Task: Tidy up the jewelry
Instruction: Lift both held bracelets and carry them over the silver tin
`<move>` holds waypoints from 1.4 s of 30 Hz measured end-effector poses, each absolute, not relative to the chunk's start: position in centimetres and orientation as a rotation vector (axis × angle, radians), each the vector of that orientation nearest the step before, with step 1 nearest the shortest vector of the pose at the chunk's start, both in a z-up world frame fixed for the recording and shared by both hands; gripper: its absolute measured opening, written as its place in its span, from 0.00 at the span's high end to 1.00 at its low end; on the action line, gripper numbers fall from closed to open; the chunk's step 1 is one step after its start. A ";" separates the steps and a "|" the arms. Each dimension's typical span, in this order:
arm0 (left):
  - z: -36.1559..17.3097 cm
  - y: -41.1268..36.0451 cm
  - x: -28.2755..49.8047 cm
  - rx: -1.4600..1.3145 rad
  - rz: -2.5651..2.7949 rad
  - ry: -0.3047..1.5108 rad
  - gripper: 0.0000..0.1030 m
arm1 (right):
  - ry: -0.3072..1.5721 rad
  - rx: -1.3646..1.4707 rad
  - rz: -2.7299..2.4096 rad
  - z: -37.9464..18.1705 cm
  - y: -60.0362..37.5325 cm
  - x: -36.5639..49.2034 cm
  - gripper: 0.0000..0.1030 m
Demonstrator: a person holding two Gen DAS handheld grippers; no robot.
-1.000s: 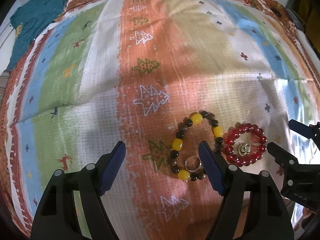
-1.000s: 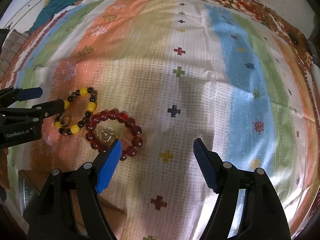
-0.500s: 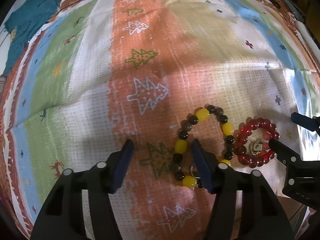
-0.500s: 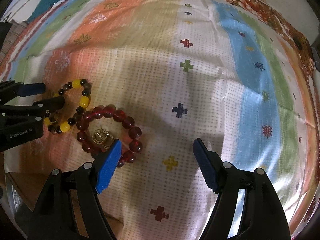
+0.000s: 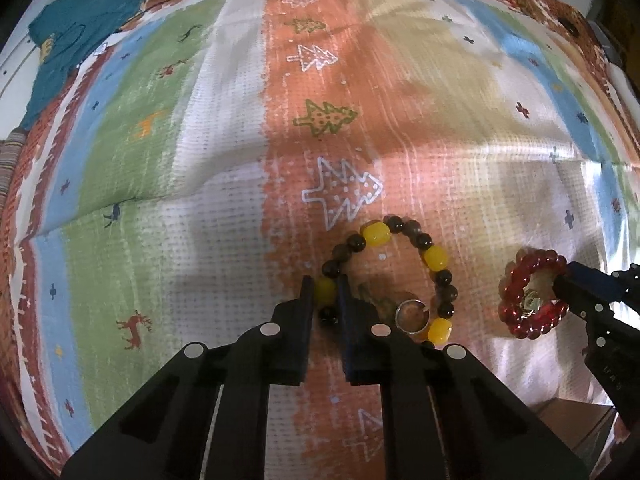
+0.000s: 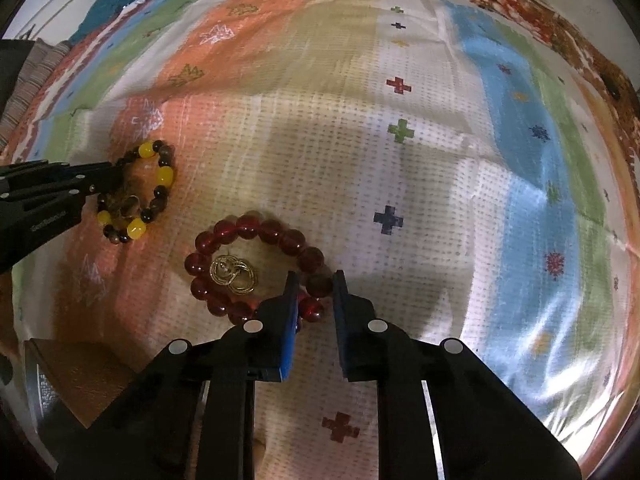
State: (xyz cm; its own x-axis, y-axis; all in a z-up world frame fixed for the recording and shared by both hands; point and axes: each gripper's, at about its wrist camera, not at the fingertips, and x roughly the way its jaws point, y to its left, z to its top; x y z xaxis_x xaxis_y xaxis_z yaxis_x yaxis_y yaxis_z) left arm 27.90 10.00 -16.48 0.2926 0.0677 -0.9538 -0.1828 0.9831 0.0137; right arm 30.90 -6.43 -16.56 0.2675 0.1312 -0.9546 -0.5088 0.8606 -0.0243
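Left wrist view is showing two bead bracelets lying on a striped woven cloth printed with small trees, crosses and deer. One yellow and dark bracelet is sitting on the orange stripe toward the near edge of the cloth, a loop of round dark beads broken up by four blocky, glossy yellow ones. The left gripper is pinching one yellow bead on the loop's left side, its black fingers nearly together with the bead between them. One thin silver ring is lying inside that loop, close to its near side. One red bracelet of smooth, translucent round beads is resting on the pale stripe just to the right, apart from the first. Right wrist view is showing the right gripper clamping a bead on this loop's near right side, blue pads drawn in tight against it. One small gold piece made of linked rings is lying inside the red loop, near its left side. A teal garment is lying crumpled past the far left corner of the cloth. Brown wood is showing beyond the cloth's near left edge.
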 end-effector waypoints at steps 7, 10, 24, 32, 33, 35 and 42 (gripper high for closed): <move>-14.7 9.8 27.1 -0.137 0.142 1.233 0.89 | 1.162 -0.312 0.447 -13.9 -6.9 30.9 0.86; -13.4 9.2 26.7 -0.145 0.116 1.206 0.89 | 1.122 -0.306 0.452 -12.6 -6.8 30.5 0.86; -9.7 6.9 25.4 -0.156 0.076 1.142 0.89 | 1.009 -0.281 0.473 -9.1 -6.8 29.0 0.86; -7.5 6.1 24.1 -0.143 0.040 1.110 0.89 | 1.006 -0.221 0.485 -8.0 -7.2 27.9 0.86; -7.4 6.1 23.9 -0.144 0.038 1.106 0.89 | 1.000 -0.223 0.483 -7.8 -7.3 27.7 0.86; -6.8 6.0 23.5 -0.150 0.031 1.095 0.89 | 0.994 -0.219 0.480 -7.5 -7.4 27.3 0.86; -5.5 5.5 22.0 -0.157 0.006 1.067 0.89 | 0.973 -0.197 0.474 -6.4 -7.9 26.4 0.86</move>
